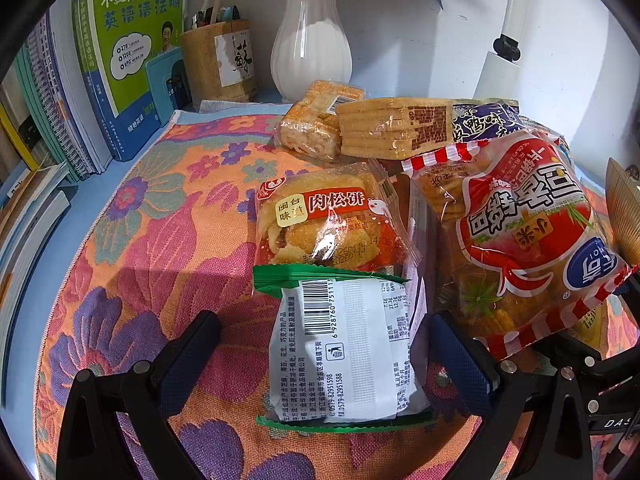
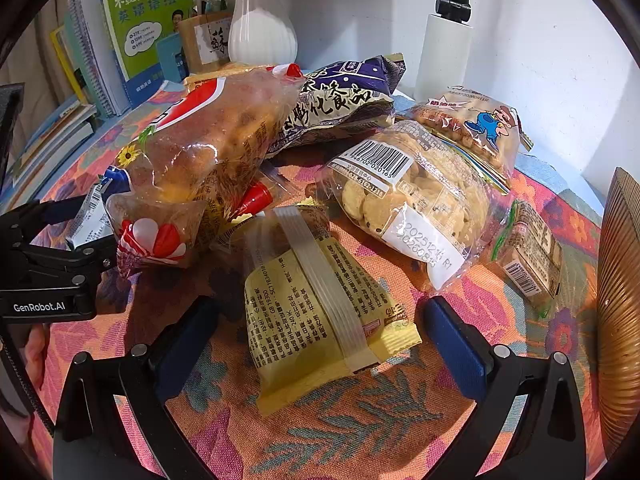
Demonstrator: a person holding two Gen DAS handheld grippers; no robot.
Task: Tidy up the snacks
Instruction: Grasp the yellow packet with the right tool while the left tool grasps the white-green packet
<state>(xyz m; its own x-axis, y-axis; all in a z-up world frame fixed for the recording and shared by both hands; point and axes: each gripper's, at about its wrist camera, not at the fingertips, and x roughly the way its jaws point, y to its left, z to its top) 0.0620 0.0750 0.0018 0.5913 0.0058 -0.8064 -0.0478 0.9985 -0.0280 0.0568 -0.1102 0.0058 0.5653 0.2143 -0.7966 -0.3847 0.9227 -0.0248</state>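
We read 肉松饼 on the orange pastry packet (image 1: 328, 216), the barcode number 6 928760 751113 on the green-edged white packet (image 1: 340, 344), 英语语法 on the green book (image 1: 136, 32), "GenRobot.AI" on the left claw (image 2: 40, 306), and 2025 on the clear cookie bag (image 2: 412, 208).

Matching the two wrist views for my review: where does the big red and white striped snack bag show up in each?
Left wrist view: the red and white striped snack bag fills the right side, over the right finger of the left gripper.
Right wrist view: the same bag lies upper left, seen from its clear side.
Shared landmark: the white vase at the back.
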